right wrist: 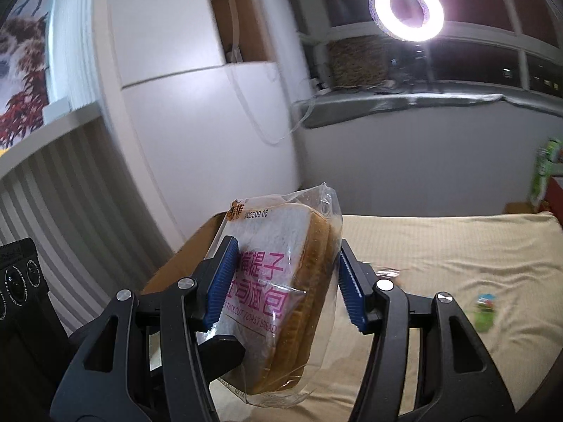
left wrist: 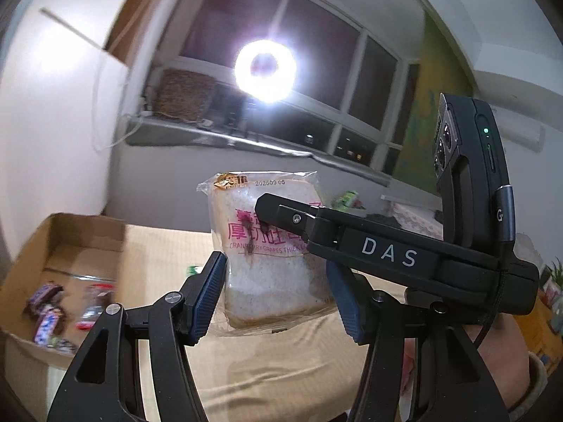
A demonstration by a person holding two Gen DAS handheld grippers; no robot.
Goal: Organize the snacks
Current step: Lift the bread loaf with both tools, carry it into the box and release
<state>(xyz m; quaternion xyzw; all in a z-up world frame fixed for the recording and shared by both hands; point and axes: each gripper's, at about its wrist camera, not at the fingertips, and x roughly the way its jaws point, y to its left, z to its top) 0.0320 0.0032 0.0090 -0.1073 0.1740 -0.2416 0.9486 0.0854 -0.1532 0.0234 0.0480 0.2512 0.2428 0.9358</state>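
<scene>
A clear-wrapped pack of toast bread (left wrist: 260,256) with pink lettering hangs in the air above the table. My left gripper (left wrist: 278,295) has its blue pads against both sides of the pack. My right gripper (right wrist: 286,281) is shut on the same bread pack (right wrist: 281,281), pads pressing both sides. In the left wrist view the right gripper's black finger (left wrist: 281,211) and camera body cross in front of the pack. An open cardboard box (left wrist: 88,239) at the left holds several wrapped candy bars (left wrist: 45,313).
The table wears a beige cloth (right wrist: 440,253). A small green snack packet (right wrist: 485,311) lies on it at the right. A green carton (right wrist: 543,172) stands at the far right edge. A bright ring light (right wrist: 406,10) shines by the window.
</scene>
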